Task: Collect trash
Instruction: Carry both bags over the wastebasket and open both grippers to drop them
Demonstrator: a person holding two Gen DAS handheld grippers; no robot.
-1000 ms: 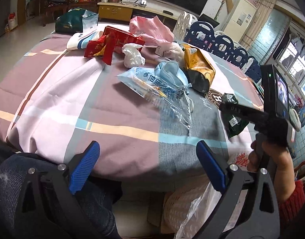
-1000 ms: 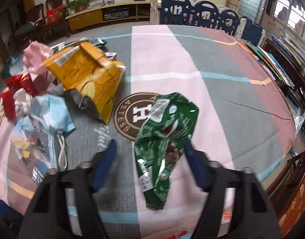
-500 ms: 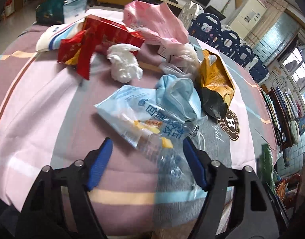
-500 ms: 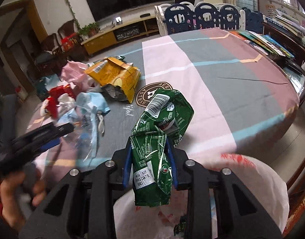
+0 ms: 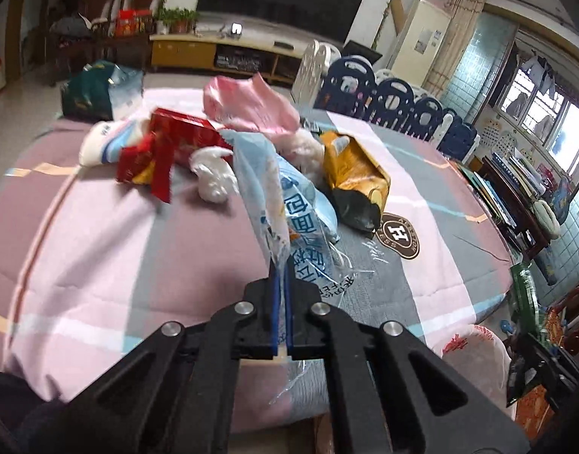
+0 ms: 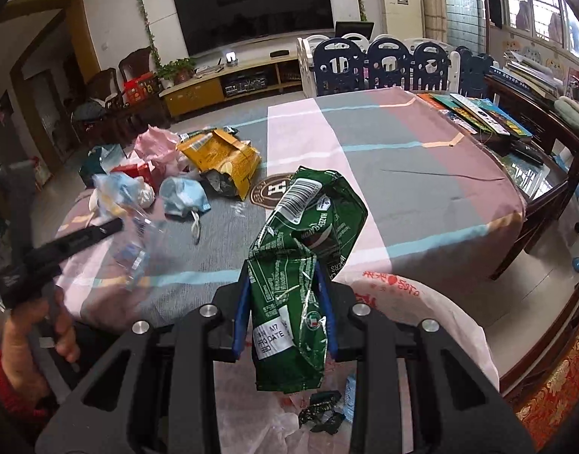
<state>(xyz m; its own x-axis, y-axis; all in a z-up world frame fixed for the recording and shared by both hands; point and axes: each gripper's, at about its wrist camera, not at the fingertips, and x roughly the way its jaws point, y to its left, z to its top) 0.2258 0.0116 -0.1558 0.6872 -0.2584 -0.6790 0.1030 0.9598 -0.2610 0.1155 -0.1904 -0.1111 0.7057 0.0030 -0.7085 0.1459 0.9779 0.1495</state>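
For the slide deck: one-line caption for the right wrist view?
Right gripper holds a crumpled green wrapper above the open white trash bag.

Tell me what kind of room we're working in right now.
Most likely a home living room. A large wall television hangs above a low media cabinet, a navy-and-white playpen fence stands behind the cloth-covered table, and wooden armchairs line the far wall.

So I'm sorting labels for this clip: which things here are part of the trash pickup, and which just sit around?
Part of the job:
green wrapper, in the right gripper
clear blue bag, in the left gripper
yellow bag
red wrapper
white trash bag

Just lying about:
books
blue chairs
television
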